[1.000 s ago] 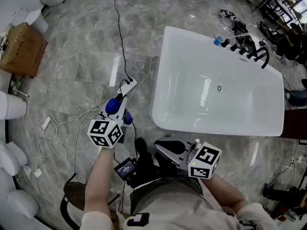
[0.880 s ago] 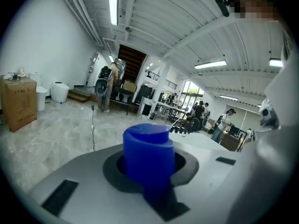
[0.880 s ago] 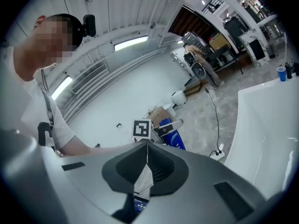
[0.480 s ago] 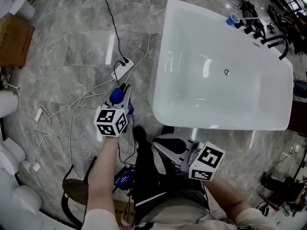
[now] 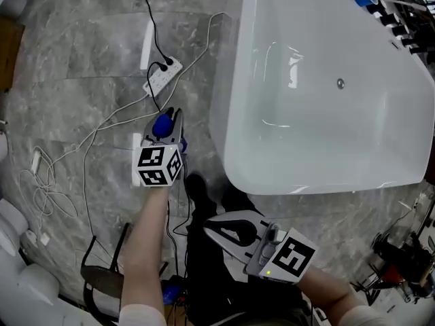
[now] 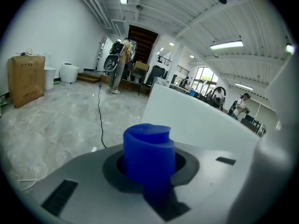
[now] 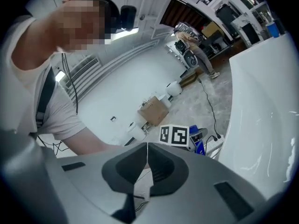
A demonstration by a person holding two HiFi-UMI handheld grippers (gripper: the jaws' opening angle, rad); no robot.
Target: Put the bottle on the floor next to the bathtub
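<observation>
Head view: the left gripper (image 5: 170, 119) holds the blue bottle (image 5: 162, 126) over the floor just left of the bathtub (image 5: 228, 141). A power strip (image 5: 162, 75) and cable (image 5: 153, 26) lie near. Landed on those, the bottle could tip.

Left gripper view: the jaws clamp the bottle.

Right gripper view: the right gripper (image 7: 145, 164) is closed and empty.

A bottle (image 6: 148, 155) with a bright blue cap is clamped between the jaws of the left gripper (image 5: 170, 117), cap upward. Its body is mostly hidden and may be blue too. It is over the grey marble floor (image 5: 88, 80), near the white bathtub (image 5: 234, 134).
</observation>
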